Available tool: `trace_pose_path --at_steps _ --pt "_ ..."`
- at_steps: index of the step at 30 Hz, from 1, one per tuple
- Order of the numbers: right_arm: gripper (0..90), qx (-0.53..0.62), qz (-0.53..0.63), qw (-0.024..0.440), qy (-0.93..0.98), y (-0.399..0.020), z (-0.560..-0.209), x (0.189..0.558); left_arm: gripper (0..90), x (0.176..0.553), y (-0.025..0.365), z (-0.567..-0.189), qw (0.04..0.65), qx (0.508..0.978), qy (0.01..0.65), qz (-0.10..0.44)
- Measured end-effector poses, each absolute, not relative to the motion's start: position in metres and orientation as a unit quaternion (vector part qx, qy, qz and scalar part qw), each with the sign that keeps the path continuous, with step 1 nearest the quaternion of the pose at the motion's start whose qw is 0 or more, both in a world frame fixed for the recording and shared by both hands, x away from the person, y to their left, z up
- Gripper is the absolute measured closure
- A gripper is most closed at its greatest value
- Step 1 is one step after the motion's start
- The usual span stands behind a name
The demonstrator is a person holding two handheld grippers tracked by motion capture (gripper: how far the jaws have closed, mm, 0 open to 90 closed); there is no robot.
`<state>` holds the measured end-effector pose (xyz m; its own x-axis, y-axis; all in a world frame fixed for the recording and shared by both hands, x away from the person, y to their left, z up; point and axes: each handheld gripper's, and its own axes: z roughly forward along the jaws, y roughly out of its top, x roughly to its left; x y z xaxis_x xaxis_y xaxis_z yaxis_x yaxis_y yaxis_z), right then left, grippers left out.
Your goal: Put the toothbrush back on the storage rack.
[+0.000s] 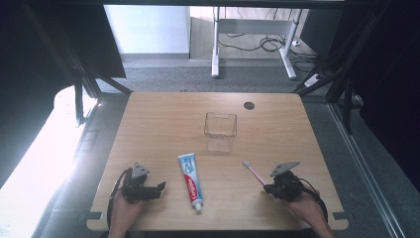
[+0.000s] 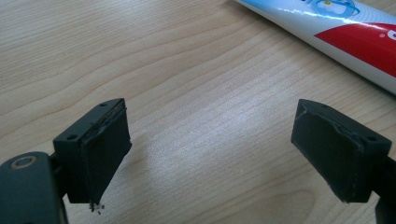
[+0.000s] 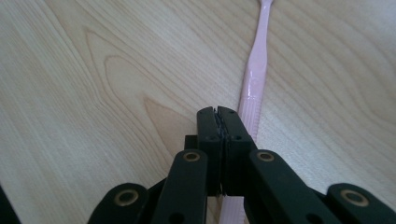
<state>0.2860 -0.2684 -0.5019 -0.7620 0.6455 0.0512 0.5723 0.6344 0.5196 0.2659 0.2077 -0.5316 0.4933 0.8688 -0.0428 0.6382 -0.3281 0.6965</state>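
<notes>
Fingers of the right gripper meet with nothing between, above the pink toothbrush; left gripper gapes wide near the toothpaste, so grasping likely calls for reopening first.

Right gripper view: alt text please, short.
The right gripper has its black jaws shut together, empty, just above a pink toothbrush. The toothbrush lies on the light wooden table, passing under the jaws and running away toward the top of the frame.
</notes>
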Motion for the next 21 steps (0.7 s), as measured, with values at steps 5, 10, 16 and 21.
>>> trace_pose_path --at_steps 5,10,16,21 --pt "79.4 0.344 0.238 0.072 0.905 -0.273 -0.488 0.29 11.7 0.266 0.207 -0.532 0.333 0.797 0.474 0.172" --pt "74.6 0.35 0.203 0.07 0.912 -0.275 -0.484 0.297 11.7 0.266 0.207 -0.532 0.332 0.798 0.473 0.173" --pt "72.6 0.348 0.17 0.066 0.92 -0.27 -0.481 0.306 11.7 0.266 0.207 -0.532 0.332 0.797 0.474 0.172" --pt "71.4 0.337 0.132 0.049 0.931 -0.256 -0.482 0.316 11.7 0.266 0.207 -0.532 0.331 0.798 0.474 0.172"
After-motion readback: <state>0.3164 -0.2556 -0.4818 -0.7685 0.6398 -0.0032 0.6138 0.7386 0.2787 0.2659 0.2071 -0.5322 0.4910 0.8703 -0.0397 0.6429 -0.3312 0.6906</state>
